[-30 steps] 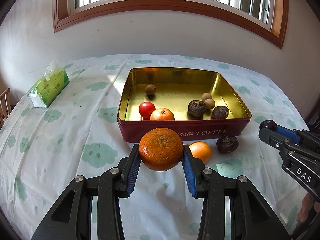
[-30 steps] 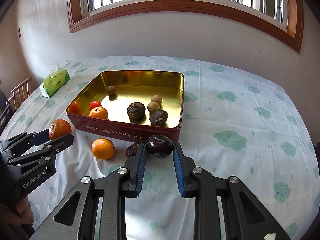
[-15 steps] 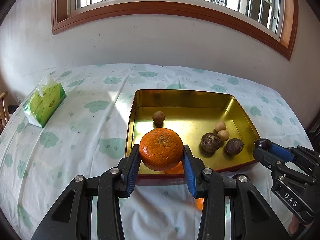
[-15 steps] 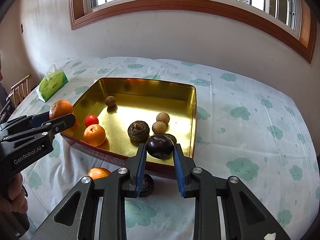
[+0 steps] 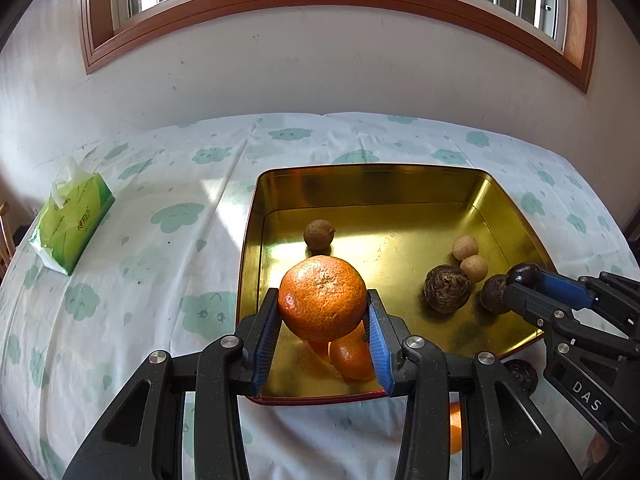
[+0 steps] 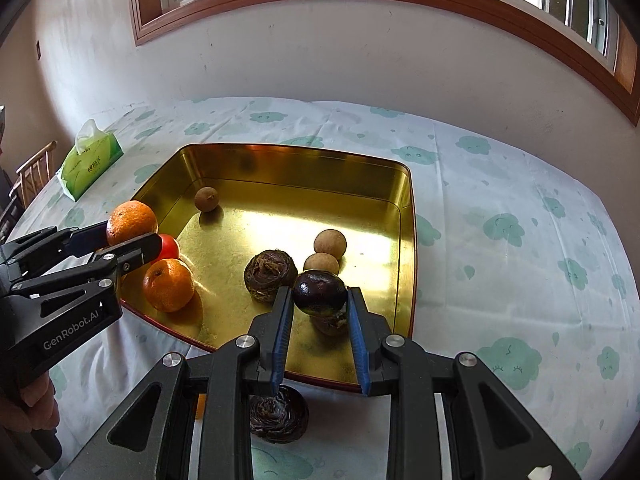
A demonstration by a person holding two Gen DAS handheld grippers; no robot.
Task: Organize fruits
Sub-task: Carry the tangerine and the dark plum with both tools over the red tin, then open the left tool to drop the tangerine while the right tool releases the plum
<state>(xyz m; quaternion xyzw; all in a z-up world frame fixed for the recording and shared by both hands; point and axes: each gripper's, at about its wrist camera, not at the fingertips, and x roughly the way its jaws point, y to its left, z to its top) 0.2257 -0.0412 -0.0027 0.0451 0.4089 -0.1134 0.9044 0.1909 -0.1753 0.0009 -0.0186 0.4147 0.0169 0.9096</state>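
My left gripper is shut on a mandarin orange, held above the near left part of the gold tin. My right gripper is shut on a dark purple fruit, held over the tin's near right part. Inside the tin lie a second orange, a red tomato, a brown round fruit, two pale longans and two dark wrinkled fruits. Outside the tin's near edge, a dark wrinkled fruit and an orange rest on the cloth.
The table wears a white cloth with green cloud prints. A green tissue pack lies at the far left. A wooden chair stands beyond the left edge. A wall and window rise behind the table.
Both grippers moved forward from in front of the tin to above it, each still holding its fruit. The fruits left on the cloth now sit under and behind the fingers.
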